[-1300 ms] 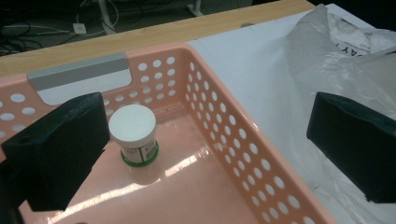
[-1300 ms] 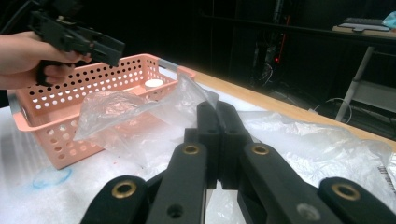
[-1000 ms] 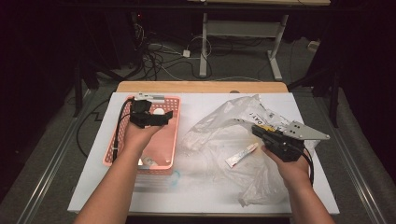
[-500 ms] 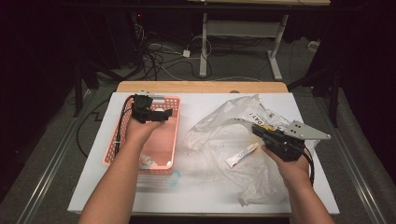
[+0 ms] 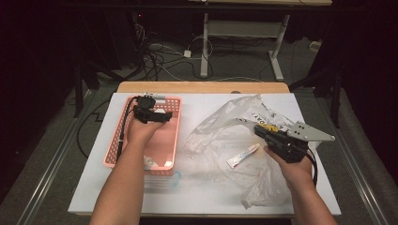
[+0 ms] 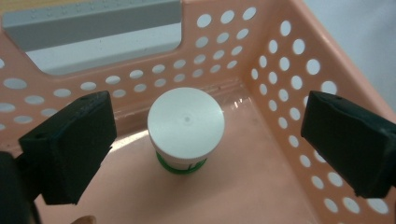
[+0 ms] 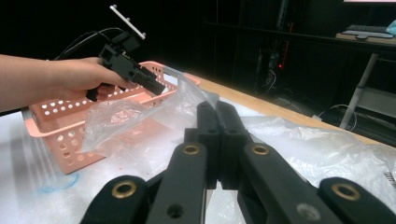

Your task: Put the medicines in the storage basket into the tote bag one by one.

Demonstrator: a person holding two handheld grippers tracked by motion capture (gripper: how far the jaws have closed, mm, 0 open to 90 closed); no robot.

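small white-capped jar (image 6: 186,128) standing upright in the far corner of the pink perforated basket (image 6: 285,70); probably light, rigid and smooth, best pinched across the cap's sides. left tongs (image 6: 205,144) spread wide, hovering above with the jar between the jaws, untouched. right tongs (image 7: 217,122) pressed closed over the clear plastic bag (image 7: 299,140) on the worktop (image 5: 197,197), apparently holding nothing.

pink perforated basket (image 6: 289,70), white-lidded green-banded jar (image 6: 186,128), black tools
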